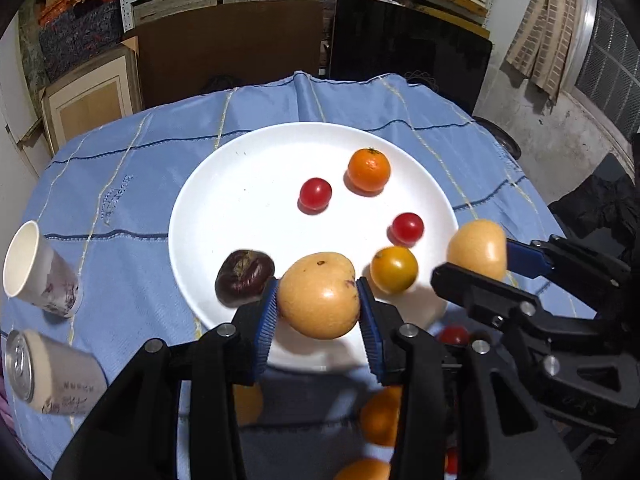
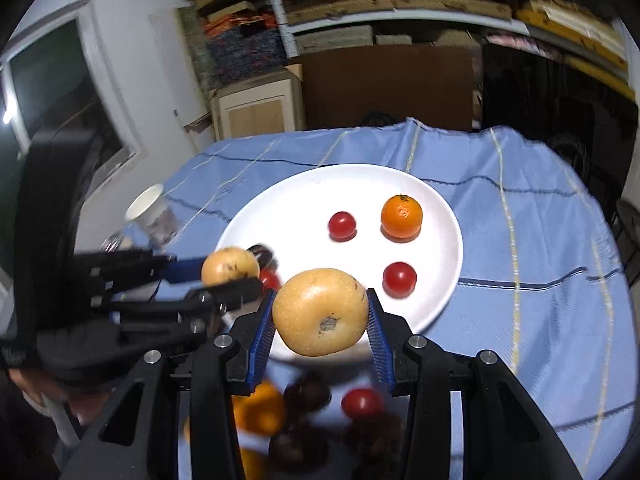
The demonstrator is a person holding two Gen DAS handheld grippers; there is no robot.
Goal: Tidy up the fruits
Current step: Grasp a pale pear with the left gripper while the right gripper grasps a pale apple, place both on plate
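Observation:
My left gripper (image 1: 318,300) is shut on a yellow-brown pear (image 1: 318,294) and holds it over the near edge of the white plate (image 1: 224,200). My right gripper (image 2: 320,314) is shut on a second yellow pear (image 2: 320,312) above the plate's near rim (image 2: 448,280). On the plate lie an orange mandarin (image 1: 369,170), two red cherry tomatoes (image 1: 315,194) (image 1: 407,228), a yellow-orange tomato (image 1: 394,269) and a dark purple fruit (image 1: 244,277). The right gripper with its pear shows in the left wrist view (image 1: 478,250); the left gripper with its pear shows in the right wrist view (image 2: 230,266).
A blue cloth (image 1: 120,184) covers the table. A paper cup (image 1: 38,270) and a drink can (image 1: 48,372) lie at the left. Loose oranges (image 2: 260,408), a red tomato (image 2: 362,402) and dark fruits (image 2: 308,394) sit on the cloth beneath the grippers. Shelves and boards stand behind.

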